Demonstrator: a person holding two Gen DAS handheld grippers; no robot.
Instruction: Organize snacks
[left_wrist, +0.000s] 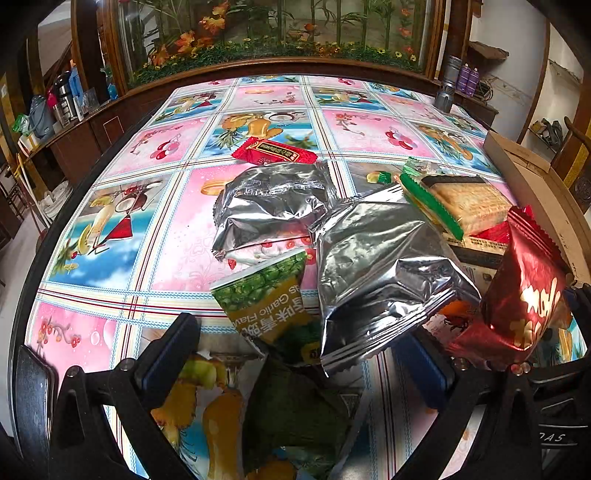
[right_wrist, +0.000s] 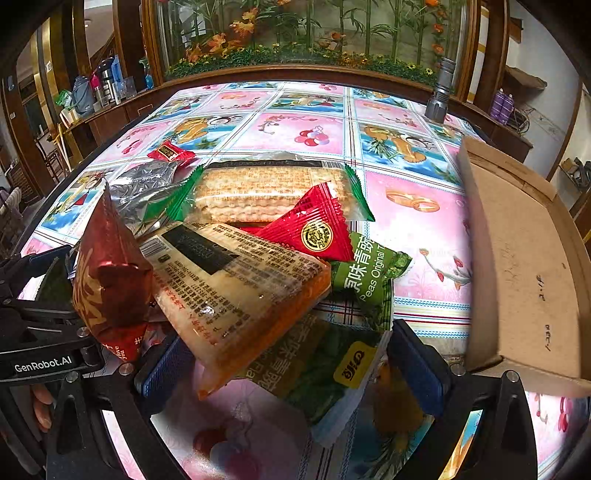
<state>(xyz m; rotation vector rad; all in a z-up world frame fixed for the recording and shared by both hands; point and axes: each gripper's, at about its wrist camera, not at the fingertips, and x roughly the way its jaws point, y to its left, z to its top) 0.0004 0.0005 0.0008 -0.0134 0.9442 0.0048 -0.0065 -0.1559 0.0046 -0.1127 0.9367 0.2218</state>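
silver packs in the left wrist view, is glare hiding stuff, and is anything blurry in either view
Left wrist view: the silver packs throw bright reflections, no print readable; the green pea packet stays sharp. Right wrist view: the nearest green packet between the fingers is soft; table edges bow.

The bench (left_wrist: 155, 229) wears a glossy cloth of pink and blue fruit-print squares. Ahead of the left jaws a heap of snacks rests on it: two silver foil bags (left_wrist: 273, 206), a green pea packet (left_wrist: 266, 295) and a cracker pack (left_wrist: 465, 203). Beyond the heap lies a small red candy (left_wrist: 275, 151). A cardboard box (right_wrist: 517, 258) sits right of the right jaws, and a grey flashlight (right_wrist: 439, 92) stands upright at the far edge.
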